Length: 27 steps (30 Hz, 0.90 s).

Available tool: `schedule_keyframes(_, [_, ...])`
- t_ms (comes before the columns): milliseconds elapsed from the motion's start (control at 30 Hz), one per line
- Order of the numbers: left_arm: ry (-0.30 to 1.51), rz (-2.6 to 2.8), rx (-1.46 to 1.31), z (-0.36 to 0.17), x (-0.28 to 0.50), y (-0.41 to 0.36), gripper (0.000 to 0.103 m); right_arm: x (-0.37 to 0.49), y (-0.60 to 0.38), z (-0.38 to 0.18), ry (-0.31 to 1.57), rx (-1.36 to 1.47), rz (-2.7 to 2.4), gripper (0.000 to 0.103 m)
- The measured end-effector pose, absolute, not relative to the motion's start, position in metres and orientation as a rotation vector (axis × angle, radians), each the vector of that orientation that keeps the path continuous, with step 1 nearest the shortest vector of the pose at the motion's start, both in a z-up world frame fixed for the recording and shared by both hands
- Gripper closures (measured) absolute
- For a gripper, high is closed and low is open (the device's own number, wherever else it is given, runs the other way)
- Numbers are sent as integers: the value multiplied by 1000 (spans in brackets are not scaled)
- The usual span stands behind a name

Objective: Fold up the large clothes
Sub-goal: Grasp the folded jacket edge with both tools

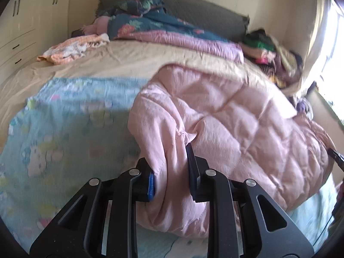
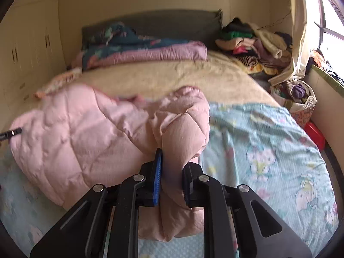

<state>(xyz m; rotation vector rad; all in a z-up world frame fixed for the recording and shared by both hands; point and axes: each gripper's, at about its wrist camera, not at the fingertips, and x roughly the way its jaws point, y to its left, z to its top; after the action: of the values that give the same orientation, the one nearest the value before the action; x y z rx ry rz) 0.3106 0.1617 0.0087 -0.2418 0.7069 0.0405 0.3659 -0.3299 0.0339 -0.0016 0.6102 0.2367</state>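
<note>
A large pink quilted garment [image 1: 232, 116] lies bunched on the light blue cartoon-print sheet [image 1: 64, 124] of the bed. My left gripper [image 1: 172, 172] is shut on a thick fold at the garment's left end. My right gripper [image 2: 172, 178] is shut on a thick fold at the garment's right end [image 2: 185, 133]. The rest of the garment [image 2: 75, 133] spreads to the left in the right wrist view. The other gripper's tip shows at the frame edge in each view [image 1: 336, 158] [image 2: 13, 132].
A beige blanket [image 1: 129, 58] covers the far bed. Folded pink and floral quilts [image 1: 172, 32] lie by the grey headboard [image 2: 172, 21]. A clothes pile [image 2: 253, 40] sits at the back right. A basket [image 2: 301, 101] and red box [image 2: 316, 137] stand beside the bed. Cupboards [image 1: 19, 32] line the left wall.
</note>
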Motion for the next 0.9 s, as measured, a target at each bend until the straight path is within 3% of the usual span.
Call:
schedule_keyframes(167, [679, 84, -214, 24, 343, 155, 88, 402, -330, 43, 600, 14, 182, 89])
schedule_keyframes(400, [776, 136, -206, -13, 371, 159, 88, 445, -328, 1, 736, 48, 84, 92])
schedule_keyframes(900, [805, 163, -192, -33, 377, 156, 84, 452, -325, -51, 870, 43, 16, 91])
